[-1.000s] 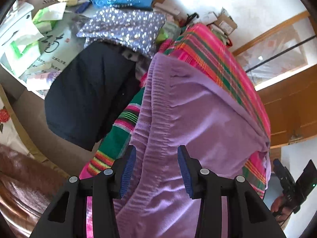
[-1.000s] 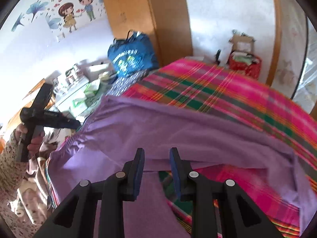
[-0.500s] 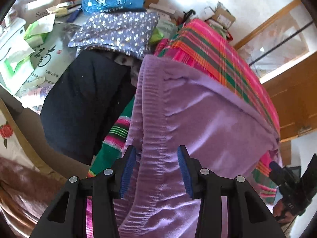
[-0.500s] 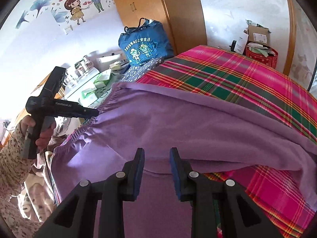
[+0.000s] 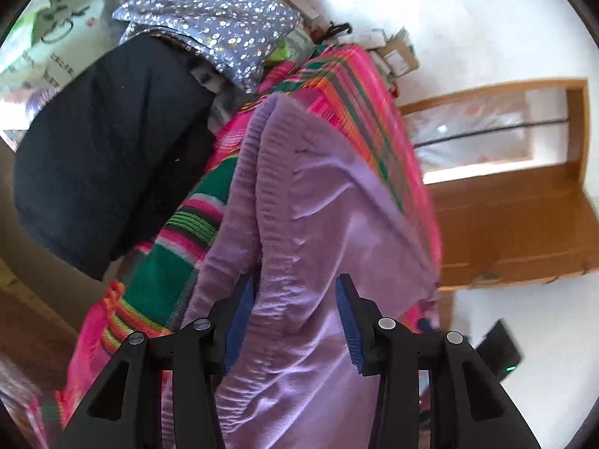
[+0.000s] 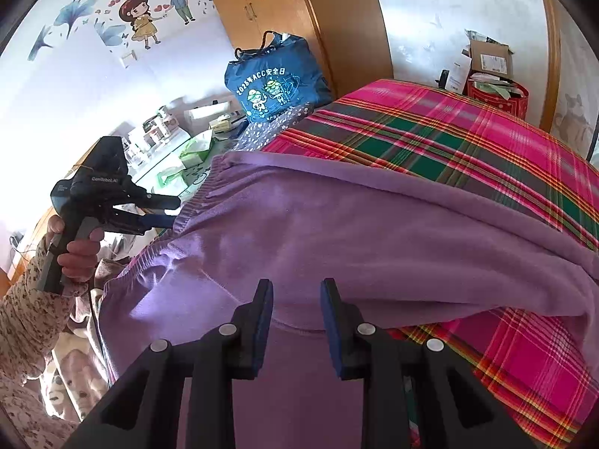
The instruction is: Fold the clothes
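A purple garment point(image 5: 318, 224) with a gathered elastic waistband lies folded over on the pink and green plaid bedspread point(image 5: 359, 86). My left gripper point(image 5: 295, 318) stands open, its blue pads on either side of the waistband strip without pressing it. In the right wrist view the same garment point(image 6: 337, 232) spreads wide, and the left gripper point(image 6: 174, 211), held by a hand point(image 6: 78, 250), reaches the waistband's edge from the left. My right gripper point(image 6: 296, 314) is open just above the folded edge of the garment, nothing pinched between its pads.
A black garment point(image 5: 105, 149) and a dotted blue-grey cloth point(image 5: 217, 18) lie piled beyond the bed's corner. A blue bag point(image 6: 273, 82) stands by a wooden wardrobe point(image 6: 292, 11). A red box point(image 6: 498, 93) with cartons sits at the bed's far side.
The left gripper has tilted and swung closer along the waistband. The right gripper has sunk toward the garment's folded edge. Both jaws keep the same width.
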Demonstrator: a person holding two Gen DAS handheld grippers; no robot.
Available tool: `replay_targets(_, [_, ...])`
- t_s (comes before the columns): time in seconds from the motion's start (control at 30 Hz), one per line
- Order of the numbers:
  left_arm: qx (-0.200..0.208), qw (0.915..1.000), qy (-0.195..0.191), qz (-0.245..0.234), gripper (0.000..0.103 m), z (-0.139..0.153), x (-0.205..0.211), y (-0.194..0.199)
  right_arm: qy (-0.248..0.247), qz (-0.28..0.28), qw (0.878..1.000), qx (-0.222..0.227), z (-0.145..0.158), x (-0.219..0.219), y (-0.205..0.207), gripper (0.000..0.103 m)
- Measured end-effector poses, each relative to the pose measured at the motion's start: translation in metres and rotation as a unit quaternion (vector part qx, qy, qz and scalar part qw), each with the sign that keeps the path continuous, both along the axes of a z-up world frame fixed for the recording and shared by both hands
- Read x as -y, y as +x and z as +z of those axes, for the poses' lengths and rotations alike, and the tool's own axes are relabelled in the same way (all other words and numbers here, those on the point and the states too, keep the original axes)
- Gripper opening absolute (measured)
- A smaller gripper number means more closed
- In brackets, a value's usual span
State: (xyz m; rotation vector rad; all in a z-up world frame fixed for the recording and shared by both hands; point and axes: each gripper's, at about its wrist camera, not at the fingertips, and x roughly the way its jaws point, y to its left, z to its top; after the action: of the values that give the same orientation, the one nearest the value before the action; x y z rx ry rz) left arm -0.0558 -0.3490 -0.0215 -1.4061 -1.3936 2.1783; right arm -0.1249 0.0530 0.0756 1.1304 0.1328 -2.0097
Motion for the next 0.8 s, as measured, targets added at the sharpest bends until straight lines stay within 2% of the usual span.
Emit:
replay_targets(0.2, [0.012,0.9992,0.037,-0.009,0.045,-0.016,-0.005,-0.017,0.0,-0.002,1.0,0.003,-0.003,0.003,0.001,0.027])
replay_targets(0.4, [0.018,0.9983,0.028,-0.047,0.044,-0.015,-0.019,-0.02,-0.002,0.005,1.0,0.015,-0.011,0.012,0.002,0.027])
replay_targets(0.43, [0.026,0.9984,0.024,-0.044,0.032,-0.016,-0.017,-0.021,-0.002,0.007,1.0,0.017,-0.012,0.015,0.002,0.027])
replay_targets(0.5, [0.04,0.9984,0.013,-0.038,0.019,-0.019,-0.015,-0.023,-0.004,0.012,1.0,0.02,-0.015,0.02,0.003,0.027])
replay_targets(0.53, [0.046,0.9983,0.008,-0.036,0.005,-0.021,-0.014,-0.023,-0.005,0.014,1.0,0.021,-0.016,0.023,0.004,0.027])
replay_targets(0.73, [0.022,0.999,-0.034,0.017,0.004,-0.01,-0.004,-0.015,-0.006,0.021,0.999,0.029,-0.021,0.035,0.007,0.027])
replay_targets(0.8, [0.012,0.999,-0.029,0.032,0.004,-0.007,0.006,-0.014,-0.006,0.021,0.999,0.03,-0.022,0.038,0.006,0.027])
